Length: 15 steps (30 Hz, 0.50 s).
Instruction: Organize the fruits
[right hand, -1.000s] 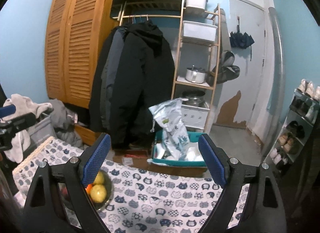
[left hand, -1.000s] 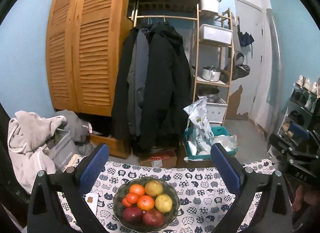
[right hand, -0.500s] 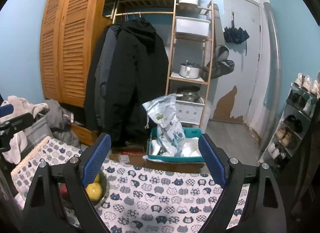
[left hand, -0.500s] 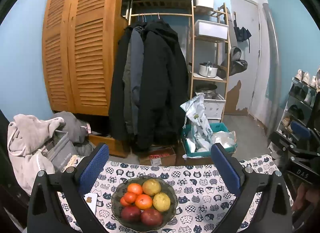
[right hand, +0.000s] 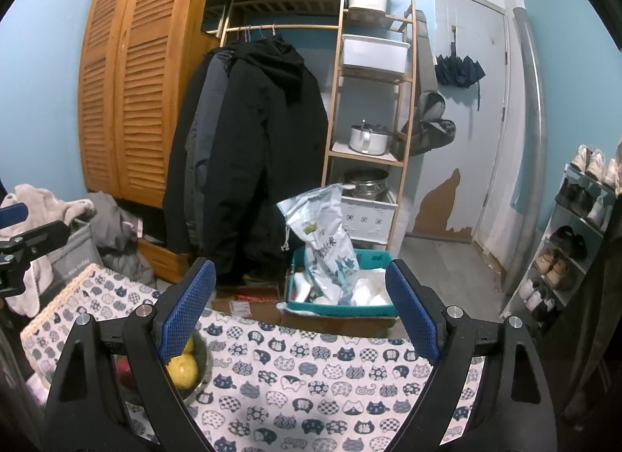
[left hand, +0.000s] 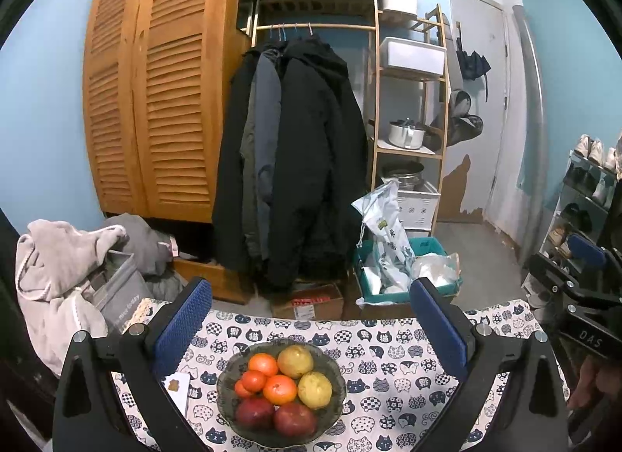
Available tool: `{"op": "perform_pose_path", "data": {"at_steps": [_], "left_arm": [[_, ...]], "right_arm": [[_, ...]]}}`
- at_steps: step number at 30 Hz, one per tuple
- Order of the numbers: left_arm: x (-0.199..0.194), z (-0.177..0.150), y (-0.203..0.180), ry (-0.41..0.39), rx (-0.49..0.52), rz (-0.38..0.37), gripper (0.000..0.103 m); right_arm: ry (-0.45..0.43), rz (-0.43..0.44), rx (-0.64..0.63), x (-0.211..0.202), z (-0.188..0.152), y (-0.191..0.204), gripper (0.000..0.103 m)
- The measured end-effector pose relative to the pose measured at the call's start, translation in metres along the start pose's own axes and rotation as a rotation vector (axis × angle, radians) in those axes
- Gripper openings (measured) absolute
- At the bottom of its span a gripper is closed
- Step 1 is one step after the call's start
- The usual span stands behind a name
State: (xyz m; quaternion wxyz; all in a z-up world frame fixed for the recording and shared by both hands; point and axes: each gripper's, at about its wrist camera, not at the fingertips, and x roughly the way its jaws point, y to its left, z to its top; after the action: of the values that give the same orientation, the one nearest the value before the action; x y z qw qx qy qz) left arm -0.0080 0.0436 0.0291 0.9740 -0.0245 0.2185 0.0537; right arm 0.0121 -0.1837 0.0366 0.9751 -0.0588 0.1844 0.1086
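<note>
A dark glass bowl (left hand: 338, 376) sits on the cat-print tablecloth (left hand: 388, 358), filled with several fruits: orange tangerines (left hand: 279, 389), yellow pears (left hand: 314, 384) and red apples (left hand: 294, 419). My left gripper (left hand: 310, 329) is open and empty, held above and behind the bowl. My right gripper (right hand: 297, 310) is open and empty over the cloth (right hand: 311, 382), to the right of the bowl (right hand: 202, 358), which shows a yellow pear (right hand: 182, 370) behind its left finger. The right gripper also shows at the right edge of the left wrist view (left hand: 583, 288).
A small white card (left hand: 177, 388) lies on the cloth left of the bowl. Beyond the table's far edge are hanging coats (left hand: 295, 164), a wooden wardrobe (left hand: 155, 102), a teal crate with bags (left hand: 392, 269), a shelf rack (left hand: 408, 133) and a shoe rack (left hand: 587, 195).
Both views have tilted slightly, so the bowl and cloth sit a little higher in frame. Both grippers stay open and empty; the fruits have not moved.
</note>
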Motion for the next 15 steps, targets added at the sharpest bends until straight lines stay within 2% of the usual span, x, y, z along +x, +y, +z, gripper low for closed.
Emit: {"op": "perform_pose_path", "data": {"at_steps": [15], "left_arm": [[0.0006,-0.0013,0.0029,0.005,-0.009,0.002,0.103]], "right_arm": [[0.0,0.0,-0.001,-0.0004,0.0001,0.0,0.088]]}}
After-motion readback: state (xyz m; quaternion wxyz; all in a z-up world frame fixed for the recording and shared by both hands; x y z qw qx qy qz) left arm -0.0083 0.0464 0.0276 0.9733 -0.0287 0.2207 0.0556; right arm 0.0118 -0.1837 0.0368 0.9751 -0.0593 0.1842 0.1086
